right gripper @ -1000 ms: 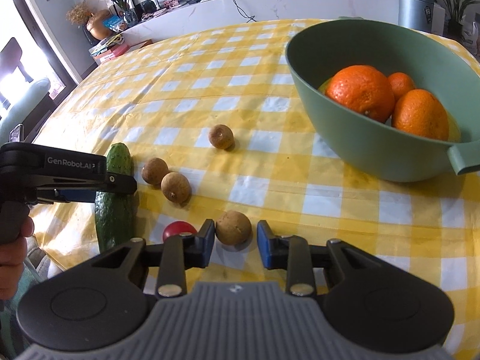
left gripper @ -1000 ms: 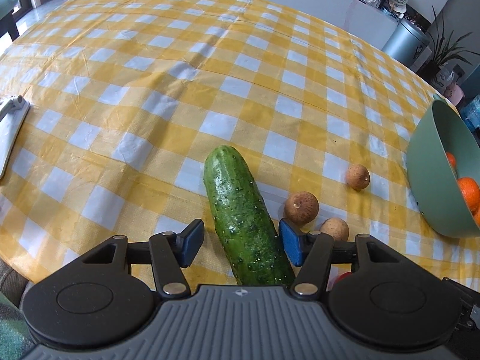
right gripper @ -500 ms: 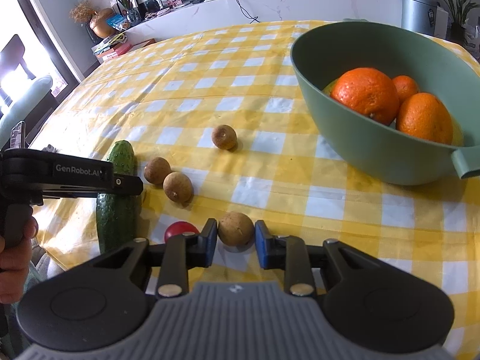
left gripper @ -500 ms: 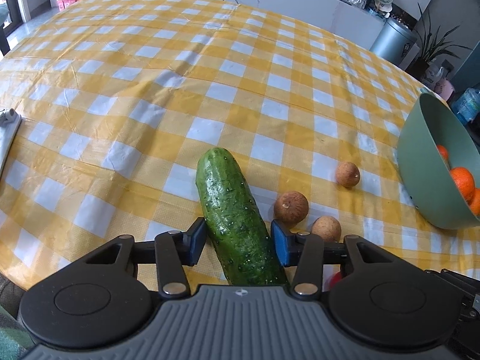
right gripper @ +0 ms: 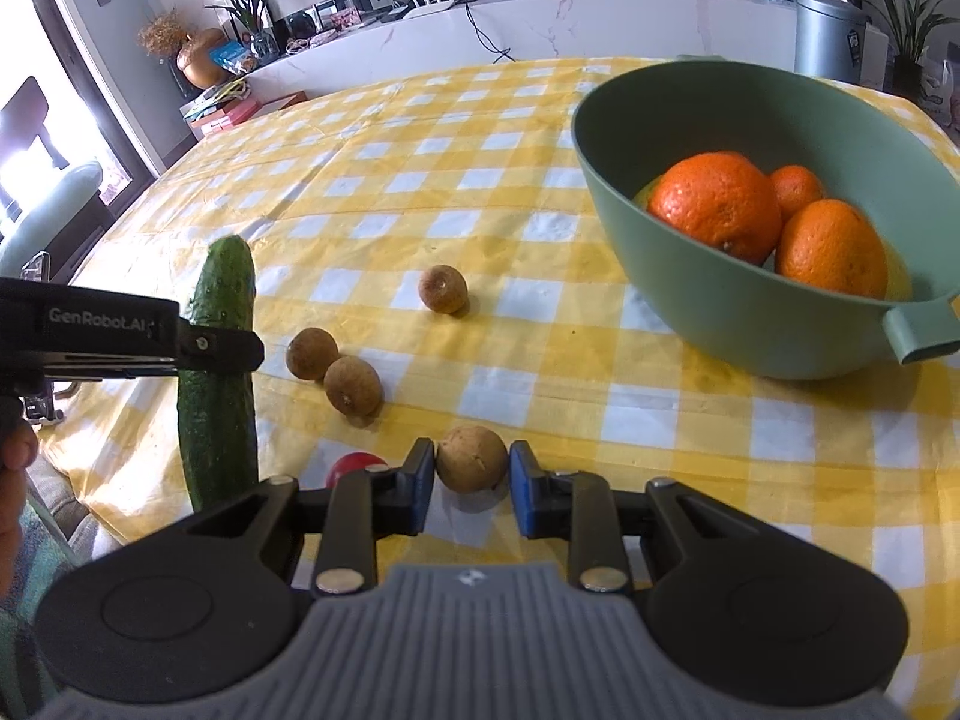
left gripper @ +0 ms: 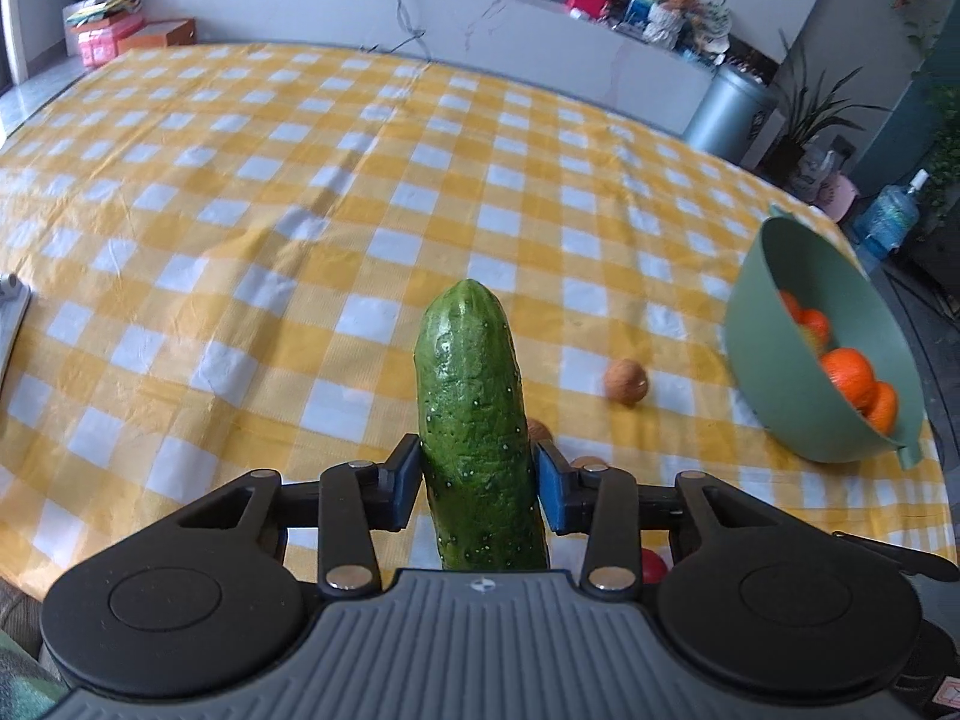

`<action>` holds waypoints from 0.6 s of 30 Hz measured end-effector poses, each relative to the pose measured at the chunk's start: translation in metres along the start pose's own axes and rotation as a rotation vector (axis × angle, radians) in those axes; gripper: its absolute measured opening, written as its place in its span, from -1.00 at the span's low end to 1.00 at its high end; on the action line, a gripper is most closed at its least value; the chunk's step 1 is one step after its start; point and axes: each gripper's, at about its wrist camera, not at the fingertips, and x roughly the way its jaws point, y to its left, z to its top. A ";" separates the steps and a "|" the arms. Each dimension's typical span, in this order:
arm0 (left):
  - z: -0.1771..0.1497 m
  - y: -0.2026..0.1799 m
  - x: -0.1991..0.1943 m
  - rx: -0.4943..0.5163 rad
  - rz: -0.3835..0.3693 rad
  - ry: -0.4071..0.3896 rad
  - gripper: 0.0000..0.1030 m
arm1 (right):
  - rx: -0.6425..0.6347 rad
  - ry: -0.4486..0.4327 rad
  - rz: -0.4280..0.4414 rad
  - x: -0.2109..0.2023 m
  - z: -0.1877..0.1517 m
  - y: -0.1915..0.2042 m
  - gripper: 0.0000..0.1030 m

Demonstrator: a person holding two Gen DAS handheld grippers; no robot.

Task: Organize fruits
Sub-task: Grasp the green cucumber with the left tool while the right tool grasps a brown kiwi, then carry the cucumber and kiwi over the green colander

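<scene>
My left gripper (left gripper: 477, 489) is shut on a green cucumber (left gripper: 474, 420) and holds it tilted up off the checked tablecloth; it also shows in the right wrist view (right gripper: 219, 360). My right gripper (right gripper: 471, 483) is closed around a small brown round fruit (right gripper: 471, 457), its pads touching or nearly touching the fruit's sides, low over the cloth. A green bowl (right gripper: 708, 300) with oranges (right gripper: 717, 207) stands to the right, also seen in the left wrist view (left gripper: 774, 372).
Three more brown fruits (right gripper: 443, 289) (right gripper: 311, 353) (right gripper: 353, 385) lie on the cloth between the grippers. A small red fruit (right gripper: 354, 463) lies by my right gripper's left finger. The table's near edge runs under both grippers. A flat white object (left gripper: 9, 312) lies at far left.
My left gripper closed on the cucumber and lifted it, tilting its far end up. My right gripper narrowed around the brown fruit.
</scene>
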 end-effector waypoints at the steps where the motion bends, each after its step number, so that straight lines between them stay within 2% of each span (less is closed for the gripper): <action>1: 0.000 0.000 -0.002 -0.001 -0.008 -0.005 -0.13 | 0.000 -0.003 -0.001 -0.001 0.000 0.000 -0.54; 18: 0.013 -0.008 -0.051 0.018 -0.072 -0.152 -0.15 | -0.011 -0.077 0.012 -0.017 -0.003 0.002 -0.54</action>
